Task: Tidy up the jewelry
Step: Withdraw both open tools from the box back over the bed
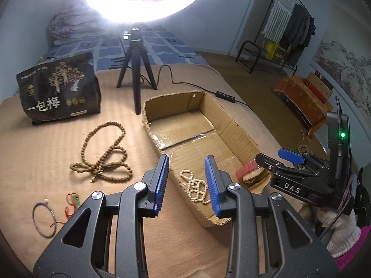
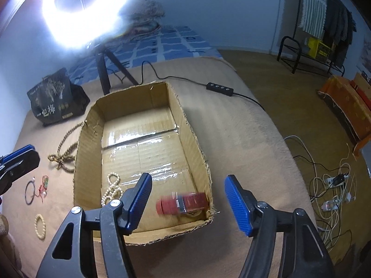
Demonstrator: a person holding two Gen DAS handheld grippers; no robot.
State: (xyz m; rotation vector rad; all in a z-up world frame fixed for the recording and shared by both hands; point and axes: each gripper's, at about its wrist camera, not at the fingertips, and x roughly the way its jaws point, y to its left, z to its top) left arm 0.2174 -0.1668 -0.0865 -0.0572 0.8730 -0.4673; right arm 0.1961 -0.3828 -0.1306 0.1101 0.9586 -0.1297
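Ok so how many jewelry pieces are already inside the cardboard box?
2: a white pearl strand by the box's near-left wall, and a red beaded piece in the near-right corner. Nothing else shows inside, though the claws hide a bit of the floor.

Domestic bedroom: blue-checked bed [image 1: 160,44] with folded quilt [image 1: 67,26] at its head; clothes rack [image 1: 289,23] stands right of the bed.

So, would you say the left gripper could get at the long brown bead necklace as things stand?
Probably yes. The left gripper is open and holds nothing, and the brown bead necklace lies in the open on the bed cover, outside the cardboard box, with nothing on top of it.
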